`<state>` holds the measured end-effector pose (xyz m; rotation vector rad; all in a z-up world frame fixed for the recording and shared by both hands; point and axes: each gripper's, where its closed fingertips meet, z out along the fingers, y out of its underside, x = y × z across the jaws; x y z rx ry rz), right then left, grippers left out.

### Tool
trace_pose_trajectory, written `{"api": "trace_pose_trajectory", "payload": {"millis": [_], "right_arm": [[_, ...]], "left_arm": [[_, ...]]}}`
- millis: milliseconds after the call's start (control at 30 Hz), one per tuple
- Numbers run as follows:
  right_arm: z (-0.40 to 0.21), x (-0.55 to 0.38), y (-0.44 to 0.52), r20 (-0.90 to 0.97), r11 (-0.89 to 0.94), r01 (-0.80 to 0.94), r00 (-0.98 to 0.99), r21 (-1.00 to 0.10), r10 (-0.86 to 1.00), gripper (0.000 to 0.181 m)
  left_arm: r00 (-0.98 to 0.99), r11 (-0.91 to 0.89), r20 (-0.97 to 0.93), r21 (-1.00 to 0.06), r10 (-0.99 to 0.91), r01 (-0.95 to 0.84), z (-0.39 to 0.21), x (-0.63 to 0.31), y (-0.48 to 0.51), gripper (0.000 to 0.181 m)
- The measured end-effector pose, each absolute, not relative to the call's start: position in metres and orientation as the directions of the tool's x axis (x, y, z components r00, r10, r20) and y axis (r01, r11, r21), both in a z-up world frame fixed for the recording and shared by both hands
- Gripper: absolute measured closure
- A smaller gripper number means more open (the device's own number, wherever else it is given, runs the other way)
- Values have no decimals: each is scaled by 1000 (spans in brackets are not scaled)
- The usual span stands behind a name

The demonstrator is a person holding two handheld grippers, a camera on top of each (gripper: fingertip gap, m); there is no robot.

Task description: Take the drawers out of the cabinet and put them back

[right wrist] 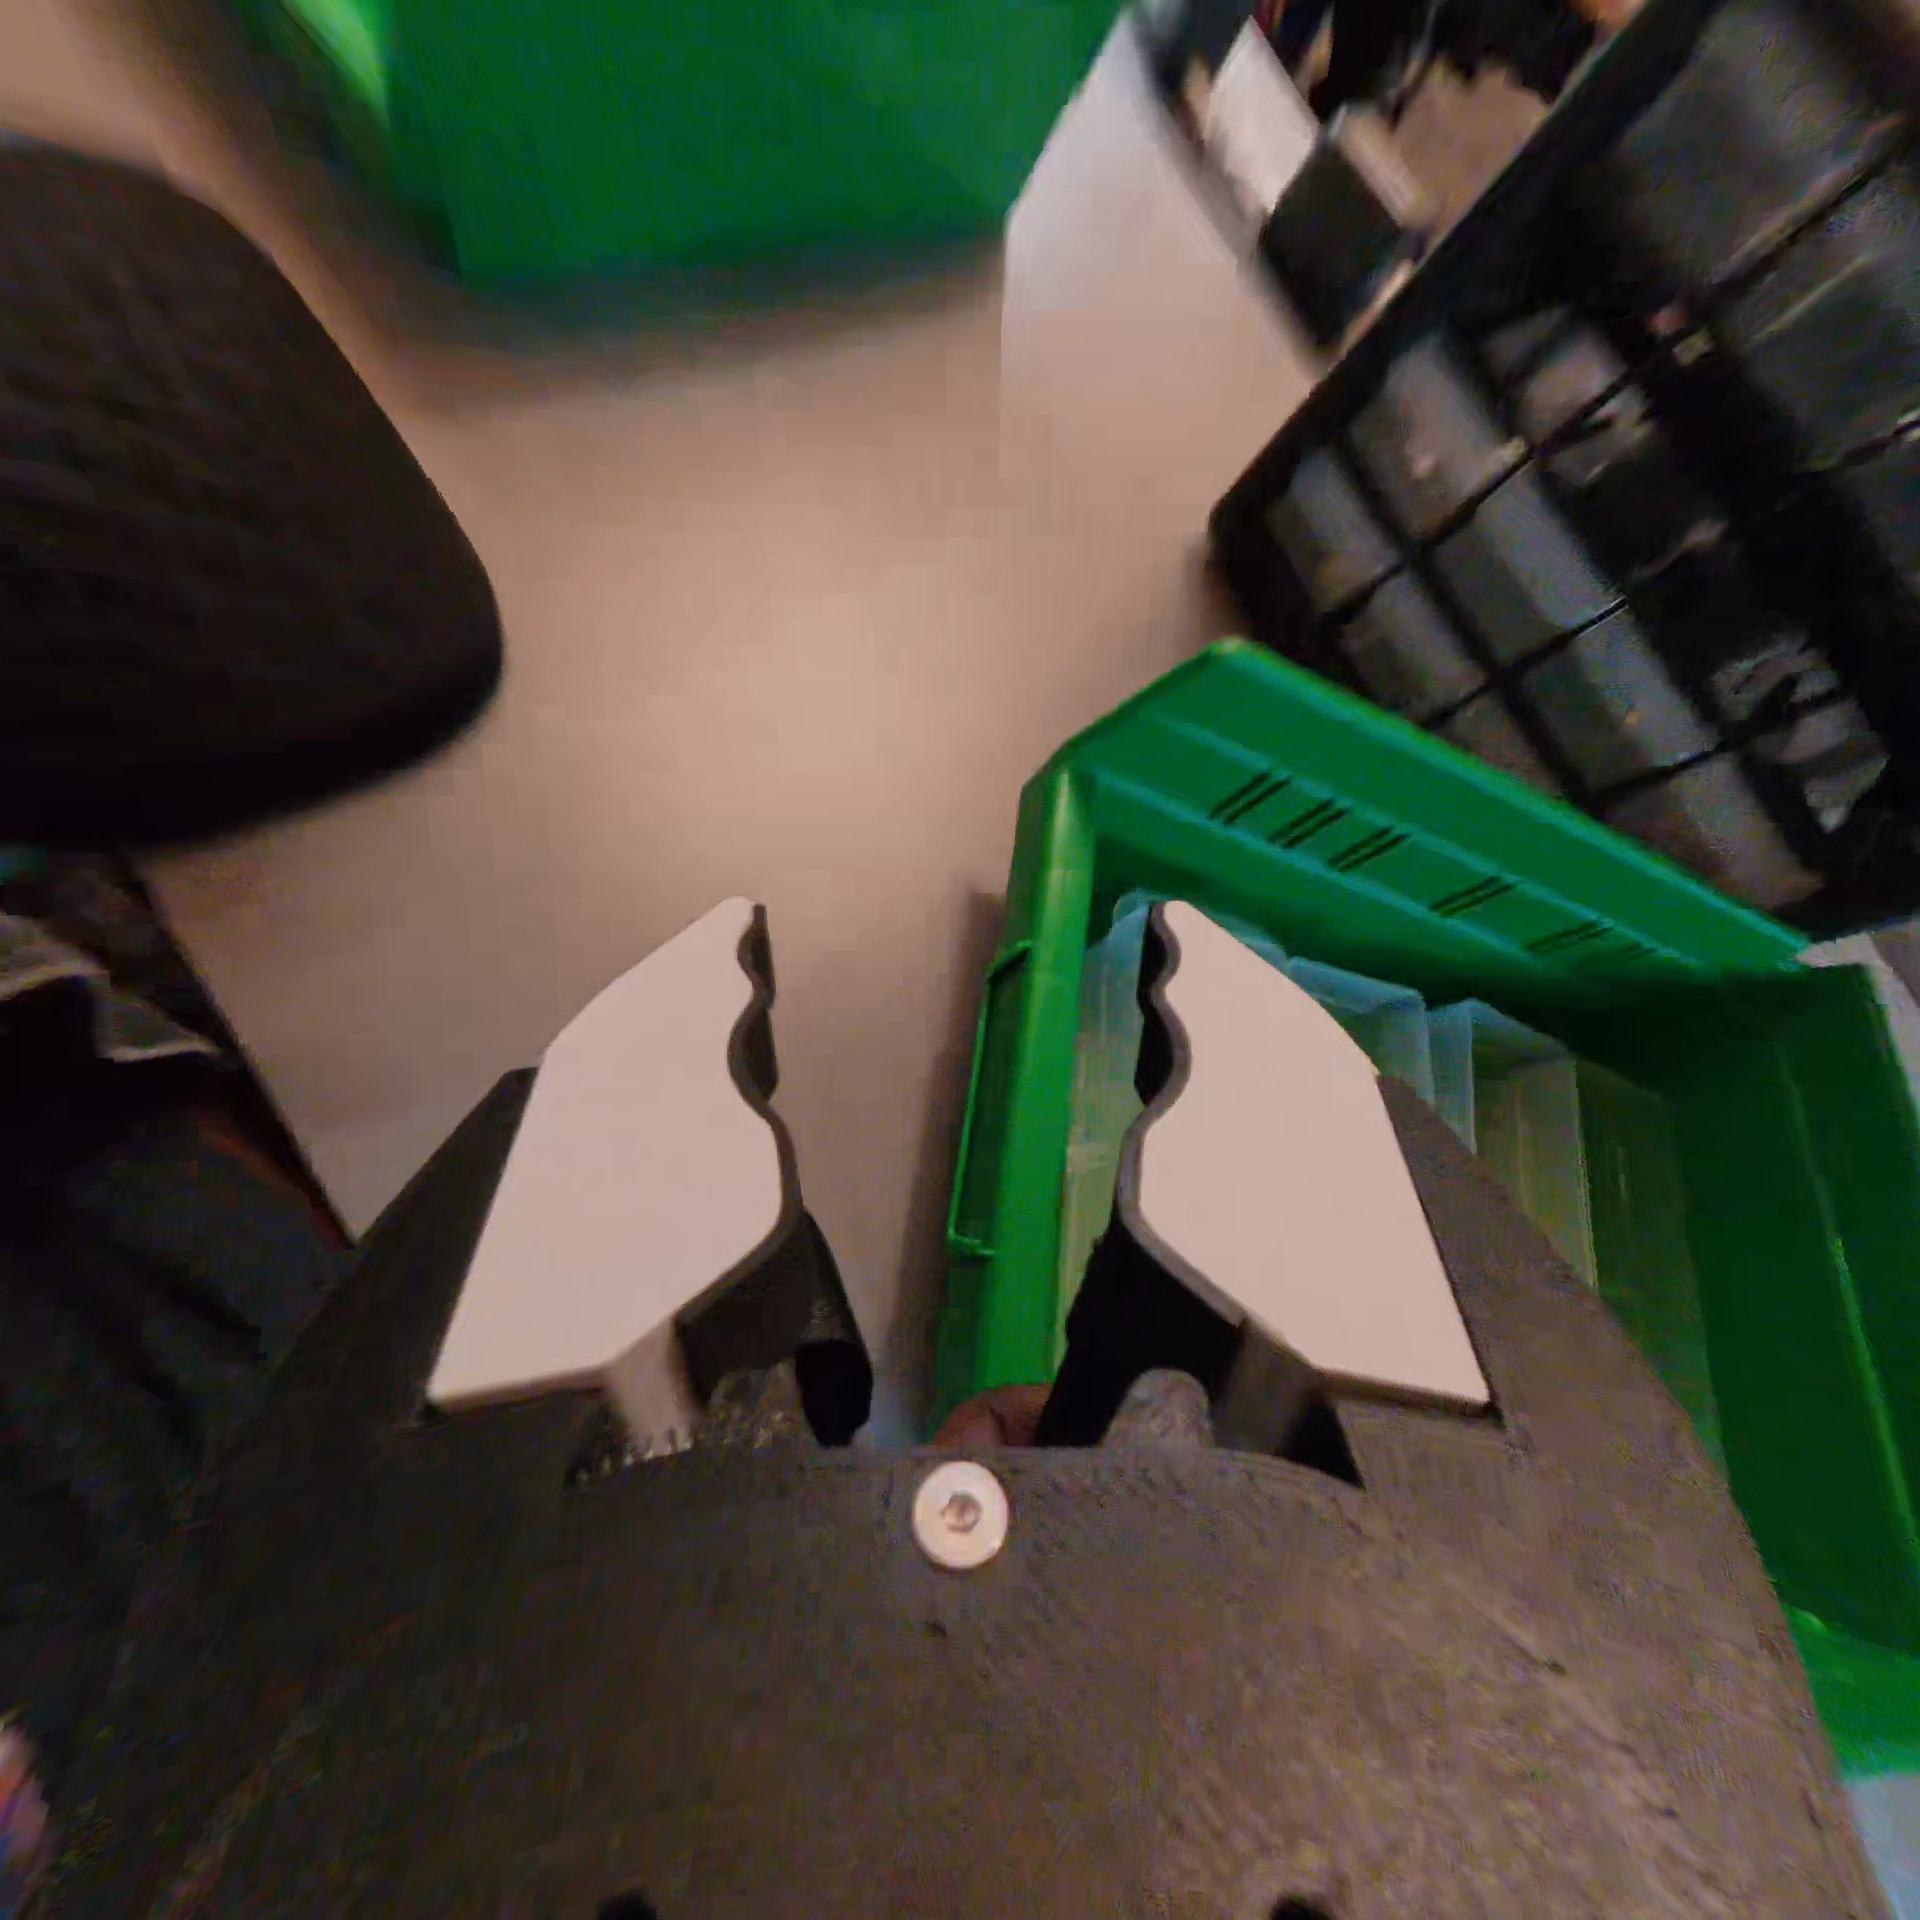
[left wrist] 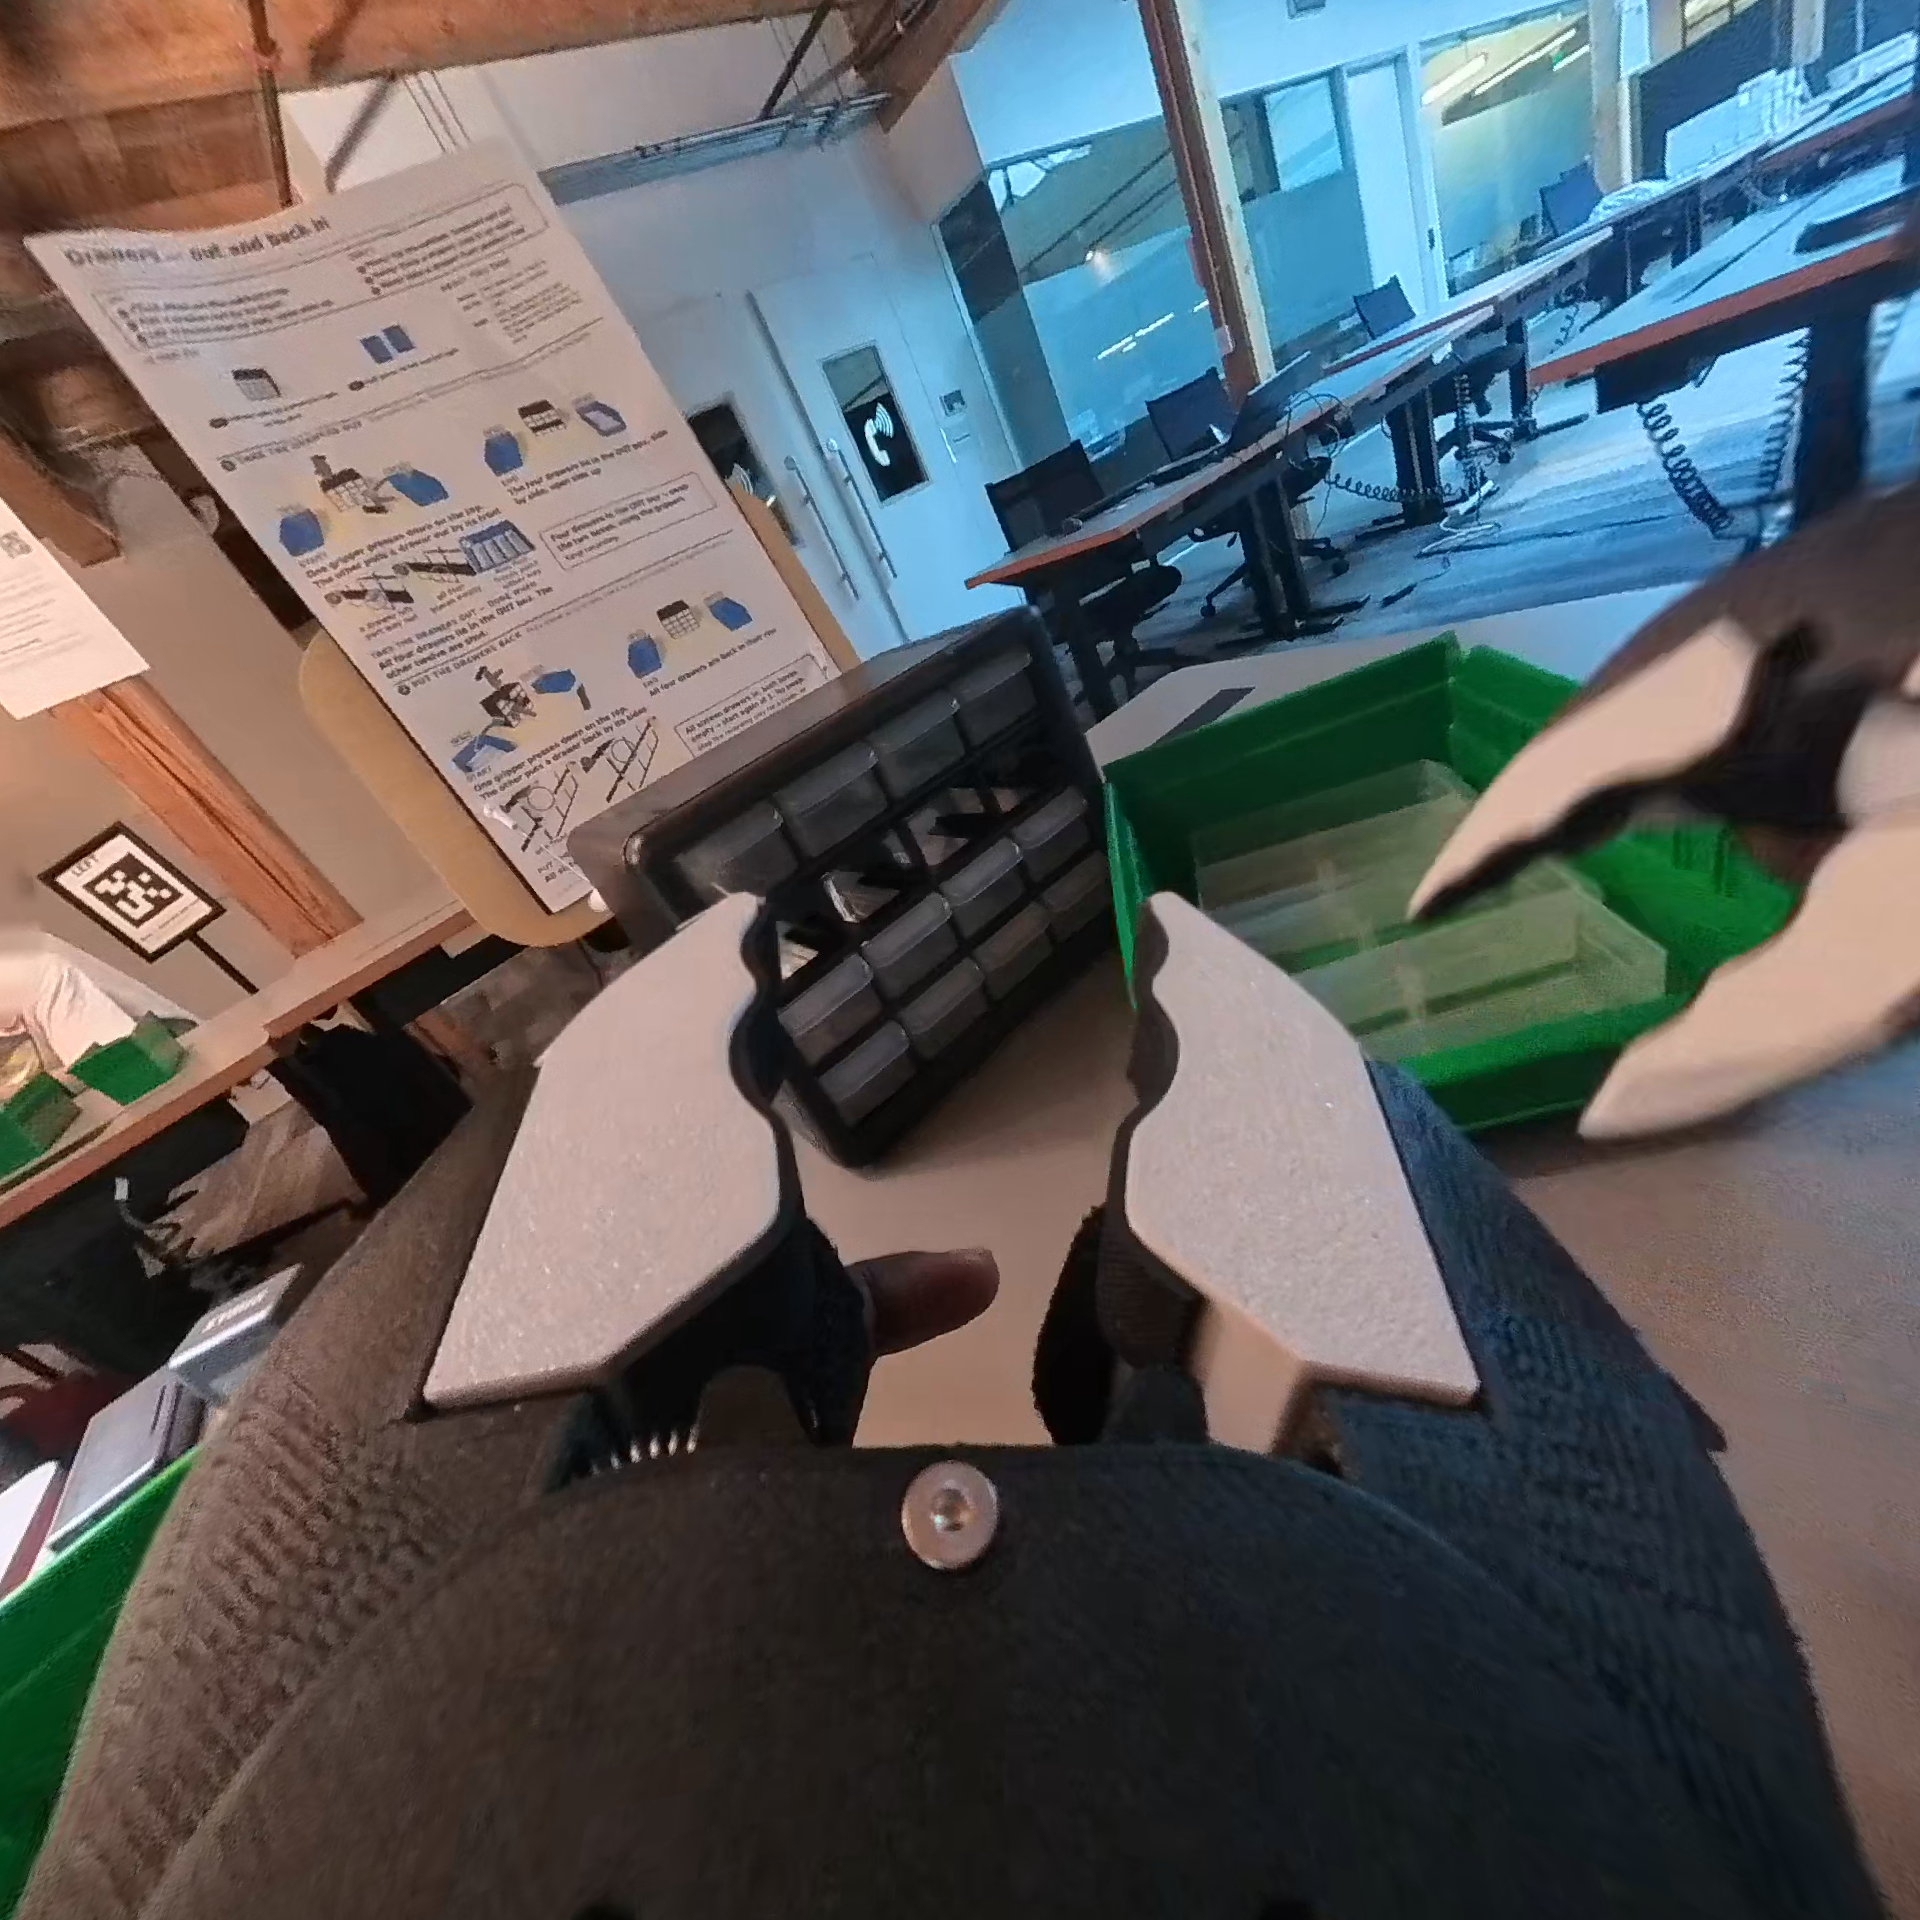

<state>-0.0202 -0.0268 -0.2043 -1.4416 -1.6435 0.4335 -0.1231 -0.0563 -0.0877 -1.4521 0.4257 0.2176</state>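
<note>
A black cabinet (left wrist: 883,883) of small drawers stands on the table, with several slots empty. It also shows blurred in the right wrist view (right wrist: 1621,540). Clear plastic drawers (left wrist: 1444,935) lie side by side in a green bin (left wrist: 1299,748) to the cabinet's right. My left gripper (left wrist: 951,925) is open and empty, in front of the cabinet. My right gripper (right wrist: 956,914) is open and empty, hovering over the near corner of the green bin (right wrist: 1351,821); the clear drawers (right wrist: 1475,1049) lie below it. It also shows in the left wrist view (left wrist: 1517,997).
A second green bin (right wrist: 675,135) sits at the table's far side in the right wrist view. An instruction poster (left wrist: 416,499) leans behind the cabinet. Bare table (right wrist: 727,623) lies between the bins. Office desks (left wrist: 1351,436) stand beyond.
</note>
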Motion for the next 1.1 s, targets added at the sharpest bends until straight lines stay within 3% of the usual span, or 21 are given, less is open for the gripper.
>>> {"api": "trace_pose_trajectory", "payload": {"millis": [133,300,433,500,633,700,767,867,967,1067,1100], "right_arm": [[-150,29,12,238,170,414,119,-894,964,118],[-189,100,76,58,-13,540,116,-841,992,99],[-201,117,114,63,-80,527,248,-846,967,74],[-211,117,111,41,-92,547,225,-832,974,71],[-216,103,95,-18,-85,502,138,-861,990,88],[-217,97,83,-50,-84,498,82,-863,995,85],[-205,98,74,7,-8,455,31,-891,999,82],[-182,117,61,68,85,381,-58,-921,996,94],[-198,134,73,237,227,502,-44,-835,970,106],[-208,117,72,417,394,517,-79,-760,906,121],[-213,111,67,469,460,523,-125,-718,874,133]], "left_arm": [[914,92,-397,-916,-81,-389,-93,-134,-58,116],[907,42,-417,-909,-57,-415,-94,-147,-59,116],[912,21,-408,-913,-40,-407,-98,-159,-58,116],[914,15,-405,-914,-38,-405,-100,-163,-58,116],[905,21,-423,-906,-49,-423,-98,-163,-57,116],[897,32,-438,-899,-54,-437,-95,-162,-57,116],[894,44,-444,-896,-59,-442,-93,-162,-59,116],[892,49,-447,-894,-59,-445,-93,-166,-62,116],[895,52,-445,-895,-45,-442,-91,-171,-65,116],[893,58,-447,-894,-46,-445,-91,-171,-68,116],[890,57,-454,-891,-46,-451,-91,-171,-69,117]]}}
